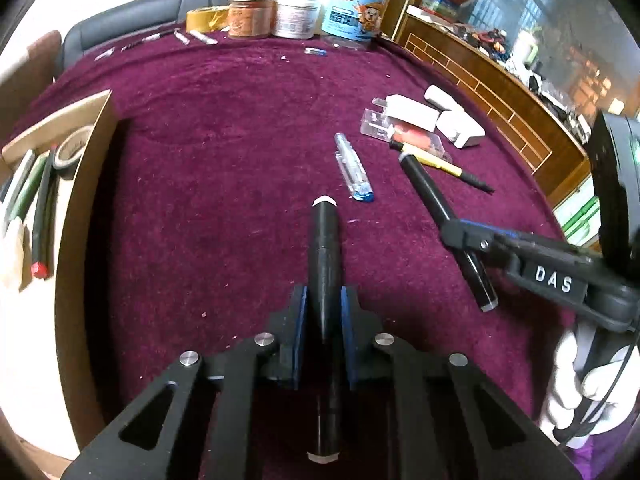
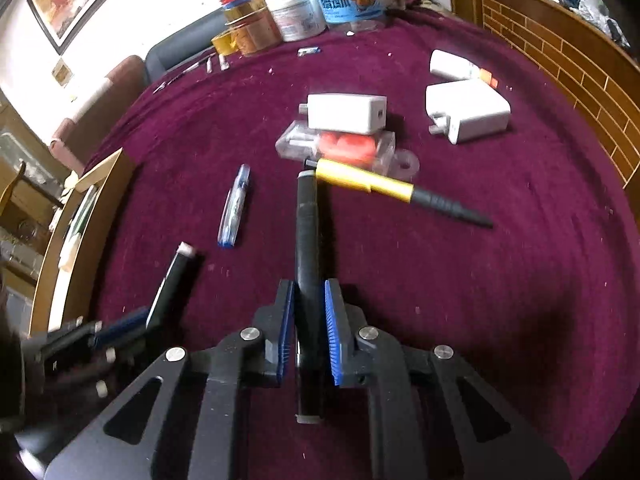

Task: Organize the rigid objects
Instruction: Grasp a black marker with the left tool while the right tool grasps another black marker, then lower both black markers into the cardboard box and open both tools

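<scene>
My left gripper [image 1: 324,294] is shut on a black marker [image 1: 325,236] with a white end that sticks out ahead over the purple cloth [image 1: 220,140]. In the right wrist view, my right gripper [image 2: 310,292] is shut on a second black pen [image 2: 306,216], whose far tip lies beside a yellow-and-black screwdriver [image 2: 384,188]. Each view also shows the other tool: the right gripper [image 1: 460,234] clamped on its pen [image 1: 426,186], and the left gripper [image 2: 154,316] with its marker [image 2: 182,266]. A clear blue pen [image 2: 235,204] lies loose between them.
A cardboard box [image 1: 92,184] at the left holds pens and tape. Two white chargers [image 2: 346,112] [image 2: 468,110] and a clear case with orange parts [image 2: 340,146] lie beyond the screwdriver. Jars and tape rolls [image 1: 296,12] line the far edge. A gloved hand [image 1: 580,392] holds the right tool.
</scene>
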`<state>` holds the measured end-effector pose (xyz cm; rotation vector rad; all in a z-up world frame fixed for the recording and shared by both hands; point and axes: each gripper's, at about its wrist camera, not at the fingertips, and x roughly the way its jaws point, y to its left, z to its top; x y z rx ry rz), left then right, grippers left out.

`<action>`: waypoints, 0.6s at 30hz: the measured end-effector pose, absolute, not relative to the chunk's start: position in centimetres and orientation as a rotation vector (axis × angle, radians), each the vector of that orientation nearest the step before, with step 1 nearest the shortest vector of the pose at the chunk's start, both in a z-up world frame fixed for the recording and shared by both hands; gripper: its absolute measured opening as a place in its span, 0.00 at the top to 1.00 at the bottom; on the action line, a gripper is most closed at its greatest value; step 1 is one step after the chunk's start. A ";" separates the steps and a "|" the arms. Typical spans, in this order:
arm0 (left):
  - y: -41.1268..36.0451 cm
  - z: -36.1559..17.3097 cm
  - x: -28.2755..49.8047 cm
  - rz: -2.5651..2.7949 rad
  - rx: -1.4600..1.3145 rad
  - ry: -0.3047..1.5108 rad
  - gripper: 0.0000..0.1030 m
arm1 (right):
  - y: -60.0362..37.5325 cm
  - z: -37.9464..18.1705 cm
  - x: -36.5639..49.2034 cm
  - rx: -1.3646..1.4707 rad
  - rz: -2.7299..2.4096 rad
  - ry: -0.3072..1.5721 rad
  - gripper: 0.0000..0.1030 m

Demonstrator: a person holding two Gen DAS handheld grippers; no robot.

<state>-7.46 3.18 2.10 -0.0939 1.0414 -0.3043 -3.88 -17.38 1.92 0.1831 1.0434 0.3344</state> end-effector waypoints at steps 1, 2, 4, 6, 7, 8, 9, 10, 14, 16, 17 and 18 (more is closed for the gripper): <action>3.3 2.1 -7.4 -0.310 -0.103 1.041 0.86 | -17.3 2.0 -3.9 0.171 0.335 1.038 0.87; 3.4 2.1 -7.3 -0.310 -0.108 1.040 0.87 | -17.2 2.0 -3.9 0.166 0.333 1.036 0.87; 2.9 2.1 -7.3 -0.305 -0.081 1.032 0.86 | -16.7 2.0 -3.4 0.154 0.327 1.031 0.87; 2.1 2.0 -7.2 -0.305 -0.043 0.998 0.80 | -16.1 1.9 -3.1 0.141 0.317 1.025 0.87; 1.6 1.9 -7.1 -0.306 -0.030 0.981 0.75 | -15.8 1.9 -3.1 0.126 0.311 1.017 0.87; 1.1 1.8 -7.1 -0.303 -0.005 0.966 0.74 | -15.5 1.9 -3.1 0.106 0.303 1.005 0.87; 0.9 1.9 -7.1 -0.301 0.012 0.966 0.74 | -15.2 1.8 -3.1 0.090 0.296 0.993 0.87; 0.9 2.0 -7.0 -0.308 0.009 0.968 0.78 | -14.8 1.8 -3.1 0.071 0.291 0.981 0.87; 3.1 2.5 -7.5 -0.359 -0.095 0.983 0.87 | -15.3 1.9 -3.0 0.106 0.306 0.991 0.88; 4.4 3.5 -8.1 -0.367 -0.132 0.955 0.87 | -15.7 2.2 -3.3 0.153 0.330 0.986 0.88; 5.4 4.1 -8.5 -0.373 -0.161 0.939 0.87 | -15.7 2.4 -3.5 0.170 0.338 0.982 0.88; 6.3 4.6 -8.9 -0.375 -0.187 0.925 0.87 | -15.7 2.8 -3.8 0.191 0.351 0.976 0.88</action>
